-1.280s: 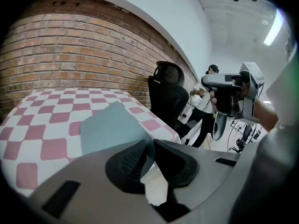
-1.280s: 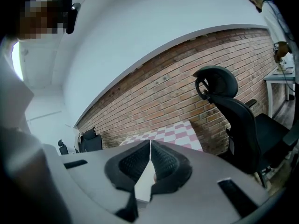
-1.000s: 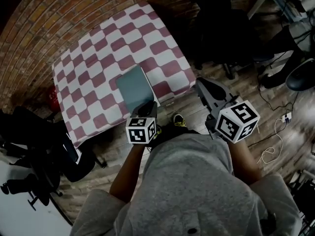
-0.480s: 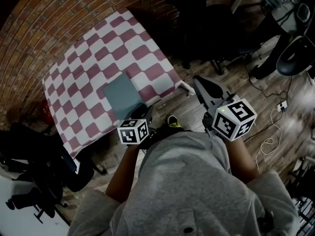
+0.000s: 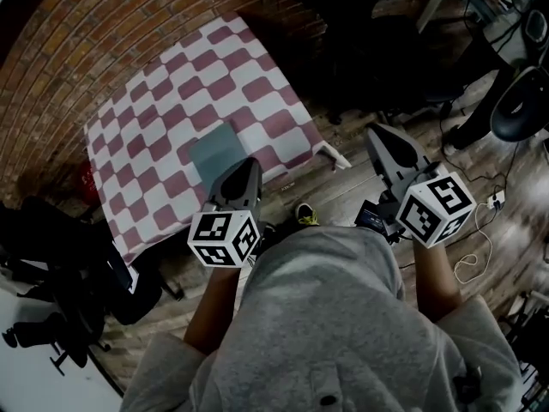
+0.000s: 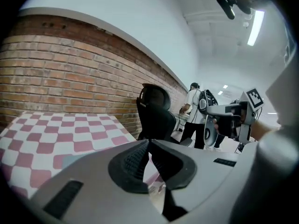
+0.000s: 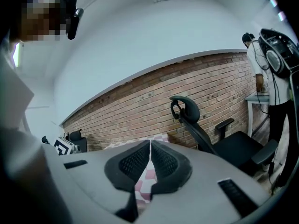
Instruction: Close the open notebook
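Only the head view shows the grey-blue notebook point(image 5: 220, 148) whole: closed, flat near the checkered worktop's point(image 5: 163, 101) front edge, its near corner hidden under the left gripper point(image 5: 244, 172). The left gripper view catches a pale sliver. The left fingers point(image 6: 128, 164) have just been closing, empty, and are now together. The right gripper point(image 5: 380, 136), beside the worktop, is pinched on nothing too

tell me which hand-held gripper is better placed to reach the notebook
Left. The left hand-held gripper hangs close by the grey notebook on the checked table; the right hand-held gripper is over the floor, past the table's corner.
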Tool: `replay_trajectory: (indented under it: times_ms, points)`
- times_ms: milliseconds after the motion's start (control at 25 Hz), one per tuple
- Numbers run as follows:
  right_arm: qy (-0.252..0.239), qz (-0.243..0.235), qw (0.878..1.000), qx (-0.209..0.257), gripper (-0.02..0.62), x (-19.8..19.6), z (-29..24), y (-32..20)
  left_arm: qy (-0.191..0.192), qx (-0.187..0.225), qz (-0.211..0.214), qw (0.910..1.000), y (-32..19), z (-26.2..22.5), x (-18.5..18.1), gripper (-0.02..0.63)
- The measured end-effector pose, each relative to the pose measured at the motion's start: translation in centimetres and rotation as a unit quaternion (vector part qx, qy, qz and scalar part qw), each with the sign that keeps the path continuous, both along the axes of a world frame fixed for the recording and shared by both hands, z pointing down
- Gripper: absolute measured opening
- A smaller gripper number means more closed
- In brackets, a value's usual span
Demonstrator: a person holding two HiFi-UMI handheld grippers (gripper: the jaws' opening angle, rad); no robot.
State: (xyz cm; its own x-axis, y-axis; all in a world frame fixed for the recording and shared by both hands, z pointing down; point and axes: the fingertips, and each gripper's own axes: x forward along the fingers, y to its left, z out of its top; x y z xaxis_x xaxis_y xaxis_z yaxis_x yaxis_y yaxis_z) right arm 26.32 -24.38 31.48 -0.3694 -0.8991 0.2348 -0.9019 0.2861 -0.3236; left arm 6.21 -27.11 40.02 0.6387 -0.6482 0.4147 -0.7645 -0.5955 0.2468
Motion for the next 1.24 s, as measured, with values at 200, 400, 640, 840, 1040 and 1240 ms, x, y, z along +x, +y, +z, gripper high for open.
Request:
replay_trajectory:
  times_ms: [200, 400, 640, 840, 1040, 1240]
  points:
    - [0.046, -0.022, 0.999, 0.012, 0.031, 0.3, -1.3, 0.2, 0.006, 0.017, -0.032, 0.9993, 0.4, -2.4, -1.2, 0.026]
    - [0.109, -0.038, 0.993, 0.013, 0.031, 1.5, -2.3, 0.6, 0.004, 0.025, -0.060, 0.9979, 0.8, -3.1, -2.9, 0.026]
    - [0.119, -0.061, 0.991, 0.031, 0.031, 0.0, -3.0, -0.1, 0.000, 0.031, -0.082, 0.9961, 0.7, -3.7, -4.3, 0.026]
    - [0.091, -0.066, 0.993, 0.033, 0.031, -2.0, -1.8, -1.2, 0.000, 0.034, -0.090, 0.9953, 0.7, -4.1, -4.9, 0.026]
    - [0.065, -0.059, 0.996, 0.027, 0.031, -2.4, -1.2, -1.7, 0.001, 0.035, -0.097, 0.9947, 0.7, -4.2, -5.4, 0.026]
    - [0.058, -0.055, 0.997, 0.017, 0.031, -2.5, -0.7, -1.8, 0.002, 0.027, -0.095, 0.9951, 0.8, -3.9, -5.5, 0.026]
